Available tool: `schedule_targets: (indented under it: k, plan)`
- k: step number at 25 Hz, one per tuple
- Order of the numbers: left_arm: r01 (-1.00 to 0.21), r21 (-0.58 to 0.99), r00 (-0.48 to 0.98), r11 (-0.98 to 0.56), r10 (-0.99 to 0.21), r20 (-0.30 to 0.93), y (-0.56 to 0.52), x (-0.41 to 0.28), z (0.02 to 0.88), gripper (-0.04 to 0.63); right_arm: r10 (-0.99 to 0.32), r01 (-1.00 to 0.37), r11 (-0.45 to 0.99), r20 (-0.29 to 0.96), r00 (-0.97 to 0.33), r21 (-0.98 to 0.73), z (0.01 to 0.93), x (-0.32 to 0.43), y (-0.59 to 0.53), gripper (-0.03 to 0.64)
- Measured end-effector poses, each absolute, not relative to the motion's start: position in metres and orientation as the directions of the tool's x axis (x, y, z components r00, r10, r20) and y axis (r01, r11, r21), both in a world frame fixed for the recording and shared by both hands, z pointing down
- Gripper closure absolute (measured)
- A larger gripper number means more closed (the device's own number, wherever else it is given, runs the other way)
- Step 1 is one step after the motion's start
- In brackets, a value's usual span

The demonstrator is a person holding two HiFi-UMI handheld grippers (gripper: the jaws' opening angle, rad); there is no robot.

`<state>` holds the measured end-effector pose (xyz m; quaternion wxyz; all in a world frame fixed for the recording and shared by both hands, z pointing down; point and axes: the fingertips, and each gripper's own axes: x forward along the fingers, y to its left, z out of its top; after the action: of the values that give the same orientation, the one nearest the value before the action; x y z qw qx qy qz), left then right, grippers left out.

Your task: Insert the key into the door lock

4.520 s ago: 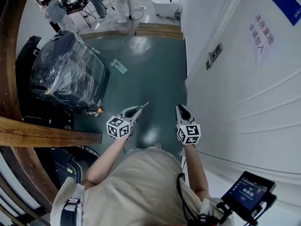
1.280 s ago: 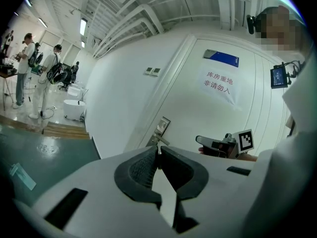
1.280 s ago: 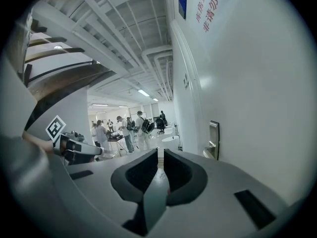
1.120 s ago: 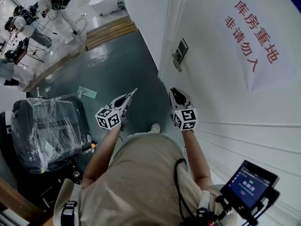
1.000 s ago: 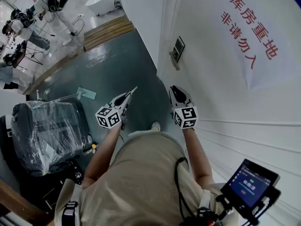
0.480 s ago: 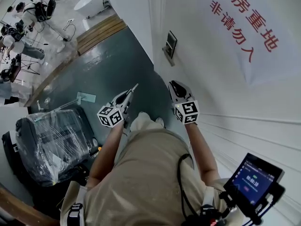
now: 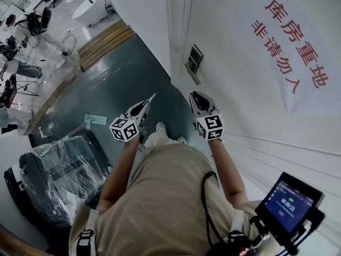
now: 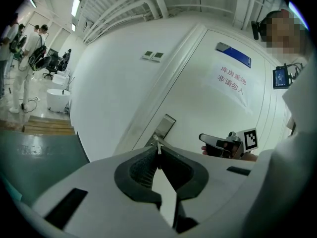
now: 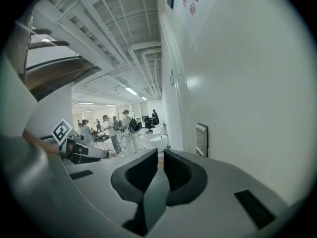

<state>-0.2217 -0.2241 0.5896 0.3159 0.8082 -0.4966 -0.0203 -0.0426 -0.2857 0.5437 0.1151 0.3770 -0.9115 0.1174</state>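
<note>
the key (image 7: pixel 151 97) is in your left gripper (image 7: pixel 145 104) – a thin metal blade sticking out past the tips, which are clamped together on it. in the left gripper view the key (image 8: pixel 158 146) stands upright between the closed pads of the left gripper (image 8: pixel 158 155), and its tip shows just under the lower end of the lock (image 8: pixel 165 128). from the head view the key is in the air over the floor (image 7: pixel 117 79), still well apart from the lock (image 7: pixel 194 59), which sits on the door (image 7: pixel 250 15) up and to the right of it.

your right gripper (image 7: pixel 196 97) hangs beside the left one, nearer the door. in the right gripper view its jaws (image 9: pixel 160 157) stand all but together, only a thin slit between the pads and nothing in it; the lock (image 9: pixel 201 139) shows to the right of them on the white door face.

a sign (image 7: pixel 295 52) with red characters is stuck on the door above the right gripper. a screen (image 7: pixel 292 201) is mounted at your right side. to your left a bundle (image 7: pixel 64 169) wrapped in clear film lies on the floor, and farther off – past a wooden step (image 7: pixel 104 39) – there are a white tub (image 7: pixel 93 9) and people (image 7: pixel 26 25).
</note>
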Motion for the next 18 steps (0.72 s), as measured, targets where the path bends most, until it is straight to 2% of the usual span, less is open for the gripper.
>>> schedule_targets:
  k: [11,18]
  plan:
    - [-0.762,0.559,0.537,-0.327,-0.801,0.265,-0.269,-0.284,0.601,0.561,-0.654,-0.710,0.695,0.312,-0.689,-0.113,0.547,-0.123,-0.327,0.578]
    - [-0.766,0.564,0.532,-0.308,-0.797,0.287,-0.284,-0.314,0.617,0.561,-0.670,-0.723,0.684,0.311,-0.674,-0.096,0.555,-0.139,-0.347,0.578]
